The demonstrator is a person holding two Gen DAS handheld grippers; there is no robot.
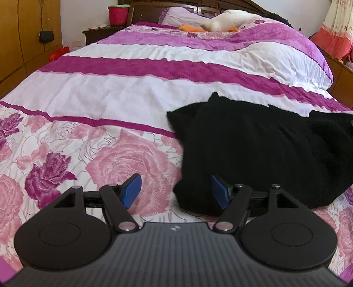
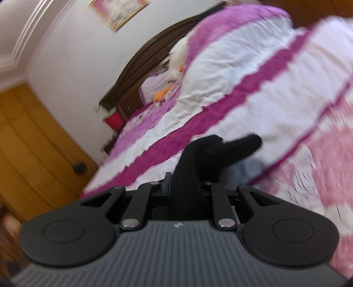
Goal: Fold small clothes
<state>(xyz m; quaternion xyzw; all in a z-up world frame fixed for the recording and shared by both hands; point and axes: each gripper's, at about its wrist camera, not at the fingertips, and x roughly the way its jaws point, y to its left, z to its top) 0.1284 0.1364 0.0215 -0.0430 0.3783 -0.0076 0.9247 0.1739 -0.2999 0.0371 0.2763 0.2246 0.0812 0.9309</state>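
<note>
A black knitted garment (image 1: 253, 150) lies rumpled on the bed's flowered cover (image 1: 123, 159), right of centre in the left wrist view. My left gripper (image 1: 176, 191) hovers open at the garment's near left corner. Its right blue pad (image 1: 219, 191) is over the black cloth and its left pad (image 1: 132, 189) over the bedcover, with nothing pinched. In the blurred, tilted right wrist view, my right gripper (image 2: 185, 185) is shut on a bunched fold of the black garment (image 2: 211, 152), lifted off the bed. The cloth hides the fingertips.
The bed runs back to a dark wooden headboard (image 2: 132, 72) with a pillow (image 1: 183, 14) and a white plush toy (image 1: 229, 19). A red bucket (image 1: 118, 14) stands on a nightstand at the left. Wooden wardrobe doors (image 1: 24, 44) line the left wall.
</note>
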